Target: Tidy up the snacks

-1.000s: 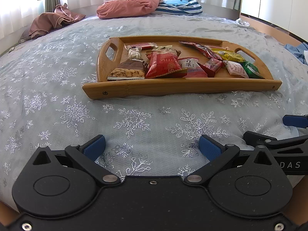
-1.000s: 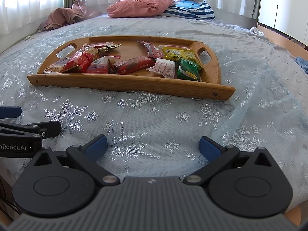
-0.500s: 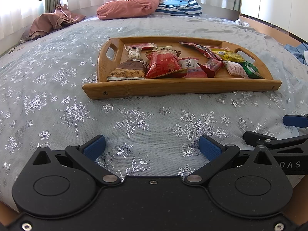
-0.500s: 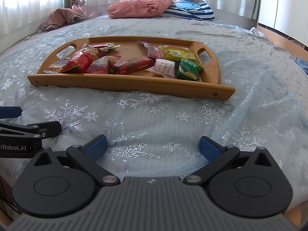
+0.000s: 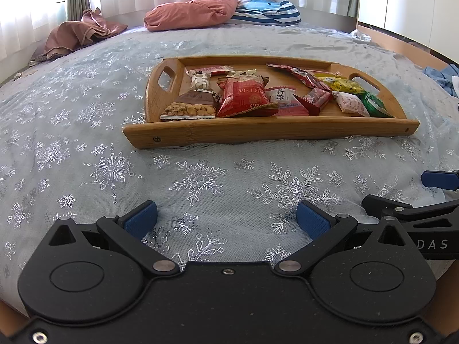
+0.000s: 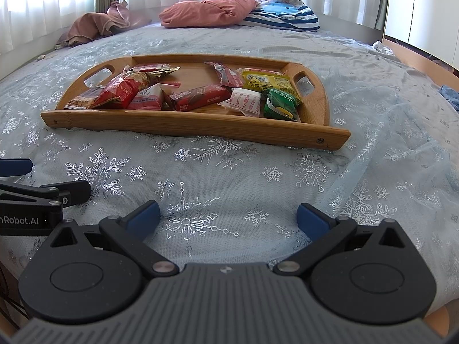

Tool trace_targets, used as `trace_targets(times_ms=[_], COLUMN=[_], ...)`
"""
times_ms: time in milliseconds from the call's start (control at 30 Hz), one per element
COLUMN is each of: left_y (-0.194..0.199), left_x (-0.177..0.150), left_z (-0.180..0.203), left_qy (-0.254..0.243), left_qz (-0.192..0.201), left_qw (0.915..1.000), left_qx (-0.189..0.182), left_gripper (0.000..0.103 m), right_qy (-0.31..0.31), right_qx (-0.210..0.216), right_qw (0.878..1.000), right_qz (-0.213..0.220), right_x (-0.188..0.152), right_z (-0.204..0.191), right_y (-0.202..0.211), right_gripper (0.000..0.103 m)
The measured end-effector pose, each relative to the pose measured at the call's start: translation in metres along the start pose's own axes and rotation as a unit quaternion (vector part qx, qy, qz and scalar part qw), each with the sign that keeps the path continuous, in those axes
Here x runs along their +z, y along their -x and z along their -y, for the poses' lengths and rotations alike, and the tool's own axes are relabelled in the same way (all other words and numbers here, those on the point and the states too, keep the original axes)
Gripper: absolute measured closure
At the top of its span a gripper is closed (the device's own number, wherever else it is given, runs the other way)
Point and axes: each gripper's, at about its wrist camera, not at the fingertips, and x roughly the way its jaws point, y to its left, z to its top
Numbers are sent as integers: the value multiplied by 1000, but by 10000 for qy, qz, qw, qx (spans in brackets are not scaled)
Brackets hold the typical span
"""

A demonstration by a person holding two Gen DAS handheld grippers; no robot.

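Observation:
A wooden tray (image 5: 258, 132) with two handles lies on the bed and holds several snack packets: a peanut pack (image 5: 189, 109), a red bag (image 5: 243, 97), a yellow pack (image 5: 341, 84) and a green pack (image 5: 373, 104). The right wrist view shows the same tray (image 6: 200, 124), the red bar (image 6: 200, 97) and the green pack (image 6: 279, 104). My left gripper (image 5: 226, 219) is open and empty, low over the bedspread in front of the tray. My right gripper (image 6: 228, 218) is open and empty beside it, to its right.
The bed has a pale blue snowflake bedspread (image 5: 200, 177). A pink pillow (image 5: 195, 14), a striped pillow (image 5: 266, 14) and a crumpled brown cloth (image 5: 77, 34) lie at the far end. A wooden bed edge (image 5: 401, 46) runs along the right.

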Motion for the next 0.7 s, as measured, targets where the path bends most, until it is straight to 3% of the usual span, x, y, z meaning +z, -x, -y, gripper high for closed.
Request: trace_targets(times_ms=[700], left_y=[0], left_x=[0], left_z=[0], left_qy=[-39], left_qz=[43], left_qw=[10000], left_qx=[-6], left_gripper=[0], right_qy=[5], right_qx=[-3], right_qw=[10000], right_qz=[20], right_x=[0], right_z=[0], right_y=[0], right_gripper=[0])
